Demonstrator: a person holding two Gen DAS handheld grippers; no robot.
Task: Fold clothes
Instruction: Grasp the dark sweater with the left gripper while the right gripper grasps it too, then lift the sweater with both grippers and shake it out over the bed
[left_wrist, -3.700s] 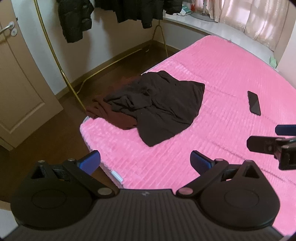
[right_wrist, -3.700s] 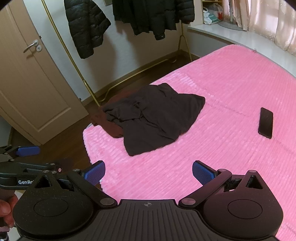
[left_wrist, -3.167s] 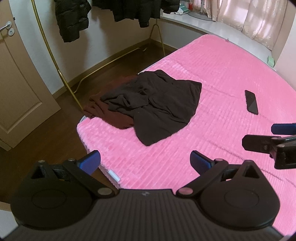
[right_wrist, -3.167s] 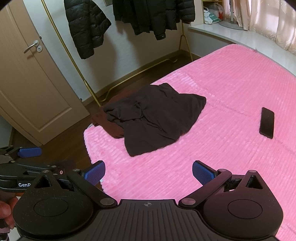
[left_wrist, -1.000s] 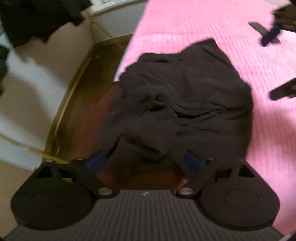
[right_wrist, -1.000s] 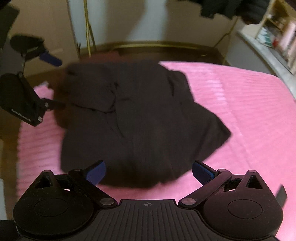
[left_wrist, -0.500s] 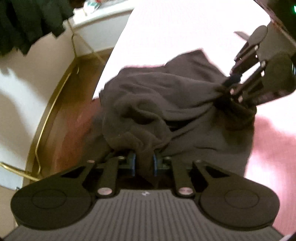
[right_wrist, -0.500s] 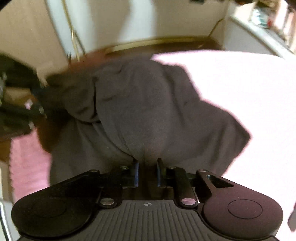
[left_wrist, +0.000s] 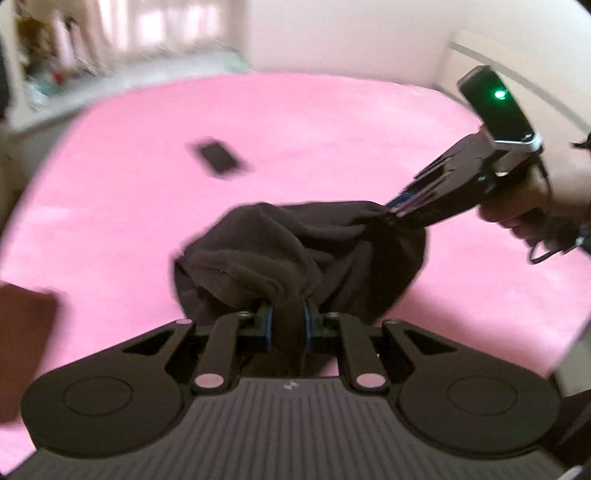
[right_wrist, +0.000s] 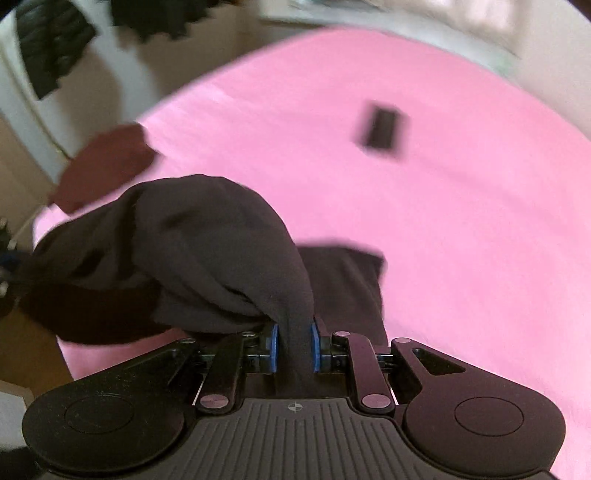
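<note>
A dark brown-black garment (left_wrist: 295, 251) hangs lifted above the pink bed (left_wrist: 332, 129), bunched between my two grippers. My left gripper (left_wrist: 287, 325) is shut on one edge of it. My right gripper (right_wrist: 294, 349) is shut on another edge; it also shows in the left wrist view (left_wrist: 397, 208), held by a hand at the right. The garment (right_wrist: 192, 251) sags between the grips, its lower part trailing toward the bed. A maroon garment (right_wrist: 103, 166) lies at the bed's left corner.
A black phone (left_wrist: 218, 159) lies on the bed beyond the garment; it also shows in the right wrist view (right_wrist: 382, 129). Dark jackets (right_wrist: 51, 40) hang on a rack by the wall. Both views are motion-blurred.
Both grippers, open a second ago, closed on the dark garment and have lifted it off the maroon one, swinging it over toward the middle of the bed.
</note>
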